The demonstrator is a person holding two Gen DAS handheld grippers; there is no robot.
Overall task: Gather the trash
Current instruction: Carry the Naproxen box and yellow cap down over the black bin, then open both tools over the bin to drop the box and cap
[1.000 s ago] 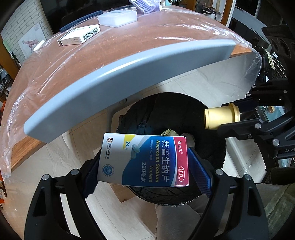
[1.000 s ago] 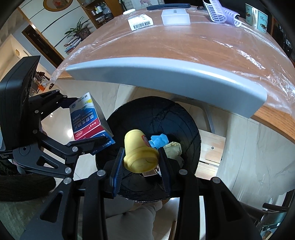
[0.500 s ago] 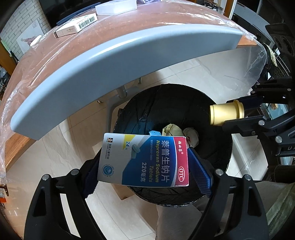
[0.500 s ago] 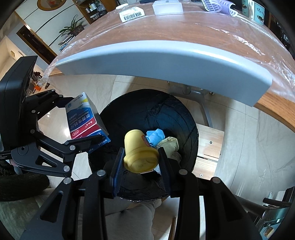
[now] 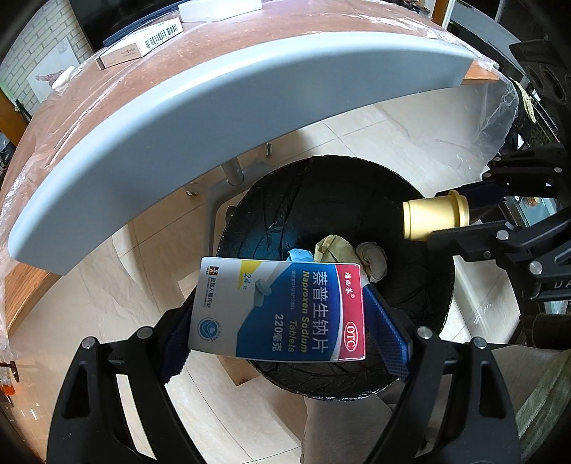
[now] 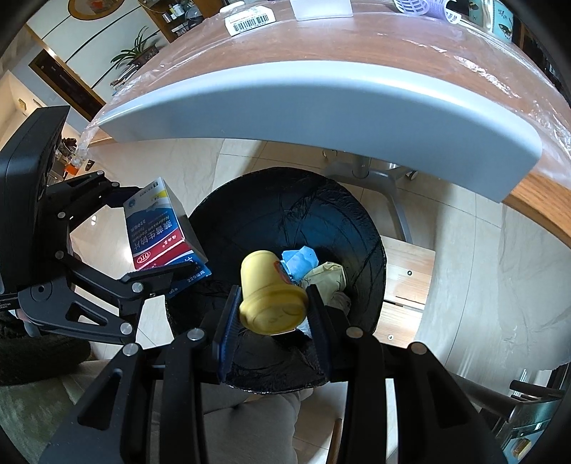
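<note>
One plastic-wrapped table (image 5: 249, 57) over tiled floor (image 5: 374, 142)

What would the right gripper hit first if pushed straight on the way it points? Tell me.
Probably the crumpled trash lying in the black-lined round bin: the right gripper, shut on the yellow plastic bottle, points down into its mouth. Depth is unclear.

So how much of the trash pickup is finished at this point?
Partly done: crumpled paper and a blue scrap already lie in the black-lined bin. In hand: the left gripper holds a medicine box and the right gripper a yellow bottle, both over the bin, not yet dropped. A barcoded box and a white container remain on the table.
</note>
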